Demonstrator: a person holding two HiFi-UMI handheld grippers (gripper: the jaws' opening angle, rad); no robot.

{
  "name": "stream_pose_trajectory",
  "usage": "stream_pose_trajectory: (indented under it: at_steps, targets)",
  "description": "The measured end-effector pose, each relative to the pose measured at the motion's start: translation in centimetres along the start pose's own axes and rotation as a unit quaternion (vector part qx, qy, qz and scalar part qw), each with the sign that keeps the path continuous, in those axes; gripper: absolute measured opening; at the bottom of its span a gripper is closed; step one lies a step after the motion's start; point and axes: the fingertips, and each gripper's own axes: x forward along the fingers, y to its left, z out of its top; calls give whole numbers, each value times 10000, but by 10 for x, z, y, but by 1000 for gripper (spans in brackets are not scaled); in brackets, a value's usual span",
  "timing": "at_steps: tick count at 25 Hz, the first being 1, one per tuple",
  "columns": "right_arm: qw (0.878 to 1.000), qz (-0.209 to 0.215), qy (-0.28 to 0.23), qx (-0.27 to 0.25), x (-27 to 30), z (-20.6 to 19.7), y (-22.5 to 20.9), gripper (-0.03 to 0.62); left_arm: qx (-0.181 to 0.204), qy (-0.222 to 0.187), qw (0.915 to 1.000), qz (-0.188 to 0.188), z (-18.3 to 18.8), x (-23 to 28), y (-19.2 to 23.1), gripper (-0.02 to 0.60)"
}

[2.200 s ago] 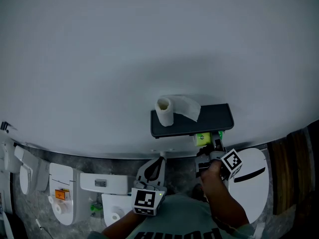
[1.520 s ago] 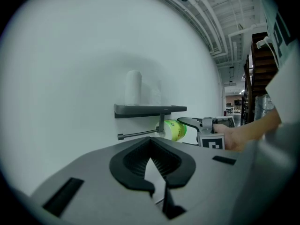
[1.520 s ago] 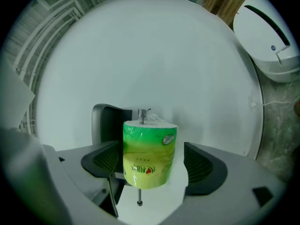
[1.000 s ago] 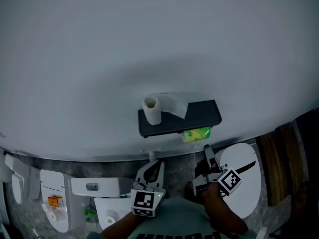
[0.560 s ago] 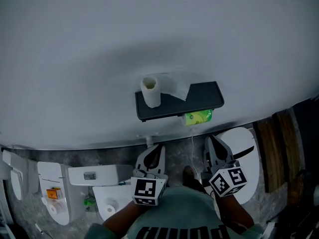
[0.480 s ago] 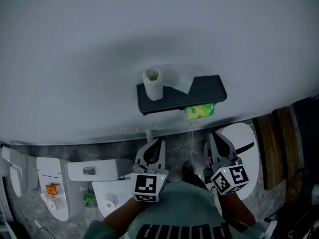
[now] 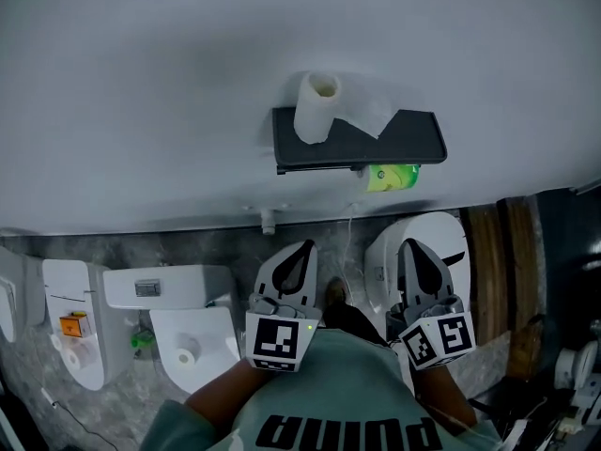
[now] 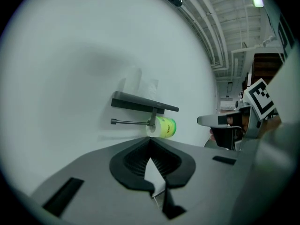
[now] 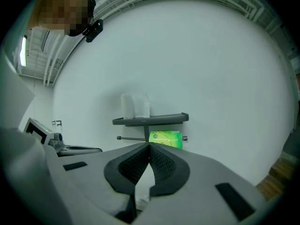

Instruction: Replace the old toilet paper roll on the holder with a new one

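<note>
While the head view is showing the green-wrapped roll (image 7: pixel 392 177) hanging beneath the black holder shelf (image 7: pixel 418 139) with the white roll (image 7: pixel 315 109) standing on top, the left gripper (image 8: pixel 150 139) and the right gripper (image 9: pixel 149 145), in their own views, are showing fingers (image 8: pixel 133 163) closed on nothing, so a careless nudge is risking toppling that white roll.

A paper roll (image 7: pixel 315 109) stands on the left part of the shelf (image 7: pixel 418 144). A wrapped roll (image 7: pixel 392 177) sits on the rod (image 8: pixel 129 122) under the shelf's right part.
</note>
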Motion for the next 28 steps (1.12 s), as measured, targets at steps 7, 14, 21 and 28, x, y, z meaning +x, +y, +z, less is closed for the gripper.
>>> stream_pose_trajectory:
  at_steps: [7,14,21,28]
  targets:
    - [9986,528,-38,-22,-15,-2,12,8,125,-106,9992,374,6,-25,-17,5]
    - [9924,1144,-192,-411,-71,1,-2,8,127,-87,9958,904,-4,-50,-81,5]
    - [9880,1434,-207,-529,-151,-16,-39,8,244,349,9922,1174,-43,-89,-174,5]
    - [9871,1526,-243,-429,-206,-22,-50,8,448,361,9885,1400,-47,-126,-212,5]
